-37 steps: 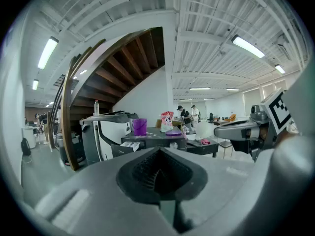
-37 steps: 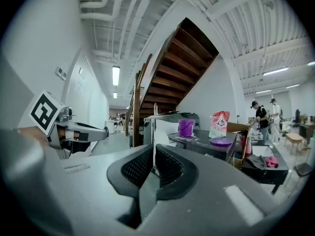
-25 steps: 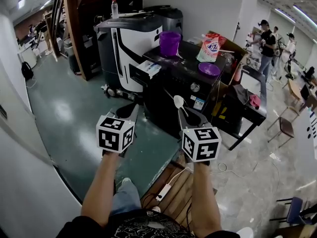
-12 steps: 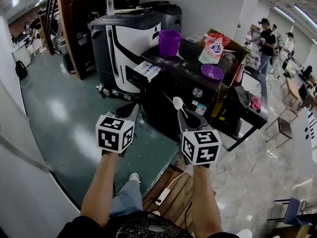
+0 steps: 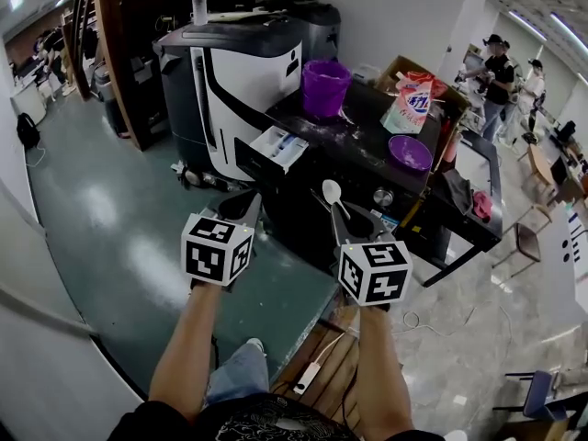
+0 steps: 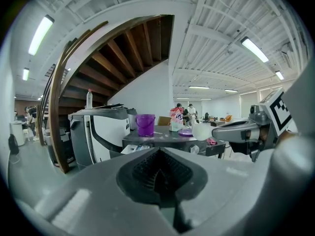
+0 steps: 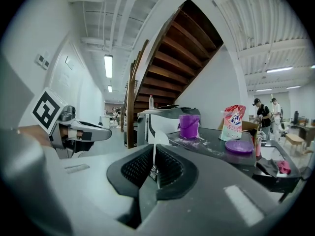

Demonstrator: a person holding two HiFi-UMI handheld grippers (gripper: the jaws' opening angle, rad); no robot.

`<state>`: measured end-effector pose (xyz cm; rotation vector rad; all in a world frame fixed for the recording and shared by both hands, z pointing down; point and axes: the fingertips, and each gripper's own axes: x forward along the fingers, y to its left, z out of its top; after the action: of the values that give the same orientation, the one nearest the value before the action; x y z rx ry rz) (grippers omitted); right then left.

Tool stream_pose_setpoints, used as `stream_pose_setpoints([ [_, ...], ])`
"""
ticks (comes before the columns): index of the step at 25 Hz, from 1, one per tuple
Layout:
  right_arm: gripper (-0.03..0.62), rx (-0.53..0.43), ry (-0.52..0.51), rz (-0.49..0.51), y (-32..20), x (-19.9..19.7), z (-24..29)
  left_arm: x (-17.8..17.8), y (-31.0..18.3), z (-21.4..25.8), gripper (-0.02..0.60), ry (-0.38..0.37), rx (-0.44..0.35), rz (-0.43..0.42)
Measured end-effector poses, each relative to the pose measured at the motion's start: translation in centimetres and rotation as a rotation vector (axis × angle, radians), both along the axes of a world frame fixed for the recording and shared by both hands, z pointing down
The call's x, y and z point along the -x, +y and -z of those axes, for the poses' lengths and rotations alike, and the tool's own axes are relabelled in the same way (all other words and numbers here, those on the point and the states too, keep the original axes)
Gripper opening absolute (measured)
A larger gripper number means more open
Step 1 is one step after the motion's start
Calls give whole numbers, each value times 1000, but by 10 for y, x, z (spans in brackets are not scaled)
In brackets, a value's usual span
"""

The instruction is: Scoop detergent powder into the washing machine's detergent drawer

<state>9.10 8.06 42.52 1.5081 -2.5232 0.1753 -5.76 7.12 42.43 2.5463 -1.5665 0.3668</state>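
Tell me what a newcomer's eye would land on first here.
The white spoon clamped in the right gripper, near the middle of the head view, stands out first. Beyond it, a purple bucket and a red-and-white detergent bag stand on the black washing machine. The machine's white detergent drawer is pulled open on its left side.

Purple bucket (image 5: 325, 87), white spoon (image 5: 331, 191), black washing machine (image 5: 366, 127) — teal-green floor (image 5: 101, 214)

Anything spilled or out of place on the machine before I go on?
Yes. White powder is scattered on the washing machine's dark top beside the purple bucket, outside the pulled-out detergent drawer. The spoon in the right gripper looks undamaged.
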Motion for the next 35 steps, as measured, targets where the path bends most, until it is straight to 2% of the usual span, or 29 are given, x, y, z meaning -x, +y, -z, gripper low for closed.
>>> stream_pose_setpoints([
  [9, 35, 23, 19, -59, -71, 32, 22, 33, -79, 19, 0, 17, 19, -63],
  [16, 35, 48, 39, -91, -102, 45, 53, 41, -117, 48, 0, 30, 43, -108],
  [28, 34, 14, 10, -128, -115, 47, 91, 40, -133, 77, 0, 27, 40, -162],
  [35, 34, 0, 5, -138, -121, 45, 93, 34, -139, 81, 0, 20, 22, -184],
])
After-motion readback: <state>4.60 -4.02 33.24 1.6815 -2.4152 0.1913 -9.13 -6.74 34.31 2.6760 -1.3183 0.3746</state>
